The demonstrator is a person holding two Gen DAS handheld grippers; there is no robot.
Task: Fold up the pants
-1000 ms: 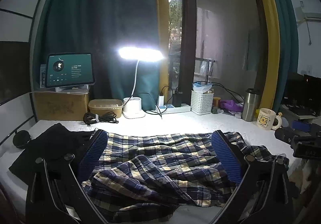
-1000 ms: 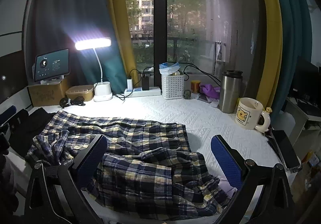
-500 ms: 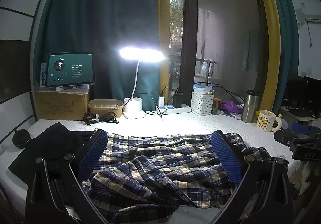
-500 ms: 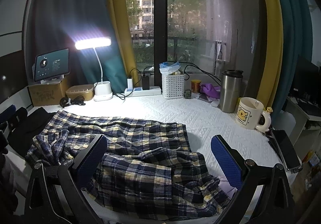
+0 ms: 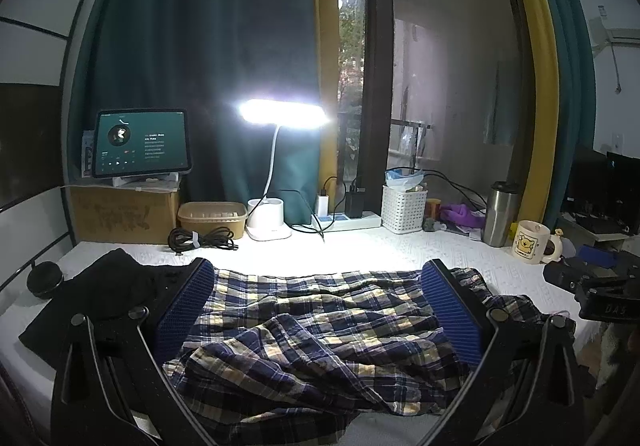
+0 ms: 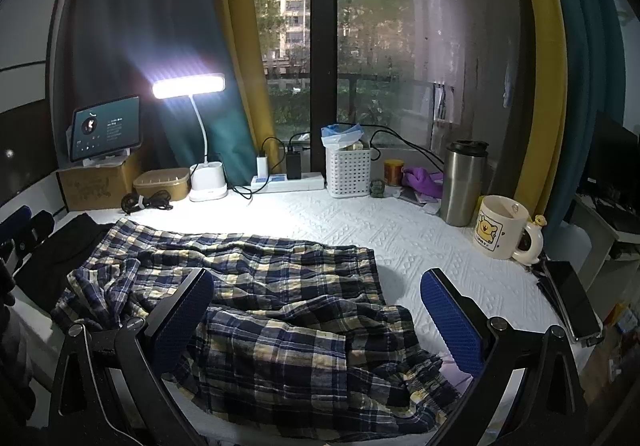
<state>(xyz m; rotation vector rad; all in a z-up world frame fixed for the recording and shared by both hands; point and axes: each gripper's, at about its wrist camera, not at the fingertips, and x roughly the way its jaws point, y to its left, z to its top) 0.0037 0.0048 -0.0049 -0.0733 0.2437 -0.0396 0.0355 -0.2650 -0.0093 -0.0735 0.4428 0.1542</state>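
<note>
Blue and cream plaid pants (image 5: 320, 330) lie crumpled across the front of the white table (image 5: 360, 250). They also show in the right wrist view (image 6: 272, 306), bunched at the left end and near the front edge. My left gripper (image 5: 318, 274) is open, held above the pants' left part, touching nothing. My right gripper (image 6: 318, 282) is open, above the pants' right part, empty. The right gripper's body shows at the right edge of the left wrist view (image 5: 600, 294).
A black garment (image 5: 92, 294) lies left of the pants. Along the back stand a lit desk lamp (image 5: 276, 174), a tablet (image 5: 140, 144) on a cardboard box, a white basket (image 6: 348, 170), a steel tumbler (image 6: 464, 182) and a mug (image 6: 500, 232). A phone (image 6: 570, 298) lies at the right edge.
Almost nothing: both views shift very slightly. The pants have not moved and both grippers stay open.
</note>
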